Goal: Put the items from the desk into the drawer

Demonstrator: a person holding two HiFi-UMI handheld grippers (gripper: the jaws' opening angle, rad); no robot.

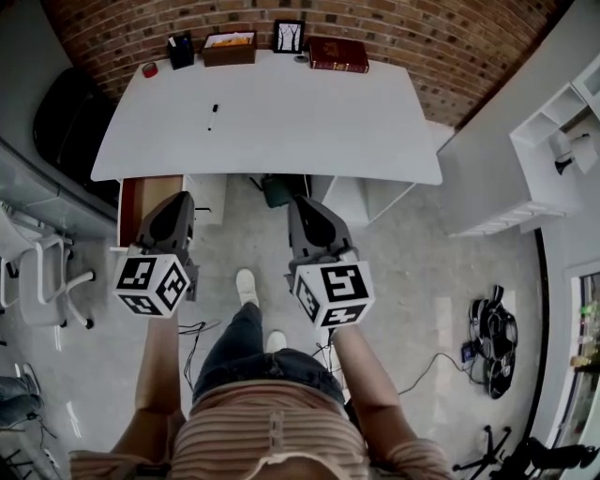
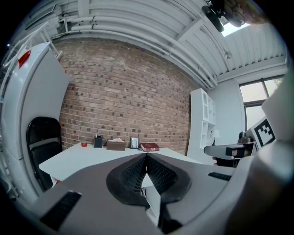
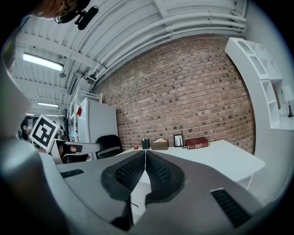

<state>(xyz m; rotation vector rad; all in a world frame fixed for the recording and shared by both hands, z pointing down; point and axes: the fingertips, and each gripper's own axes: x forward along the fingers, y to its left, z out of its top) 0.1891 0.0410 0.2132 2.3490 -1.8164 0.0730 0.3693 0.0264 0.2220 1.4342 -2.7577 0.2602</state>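
Currently, the left hand-held gripper [image 2: 146, 156] and right hand-held gripper [image 3: 145, 153] are being held pressed together, empty, before a white rectangular worktop [image 1: 281, 127] at a red brick wall [image 1: 394, 23].

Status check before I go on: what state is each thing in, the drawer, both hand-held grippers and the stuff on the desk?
Drawer: pulled open.
Left hand-held gripper: shut, nothing between the jaws.
Right hand-held gripper: shut, nothing between the jaws.
Red book: closed, lying flat at the back of the desk.
Picture frame: standing upright.
Brown box: upright, open at the top.
Black pen holder: upright.
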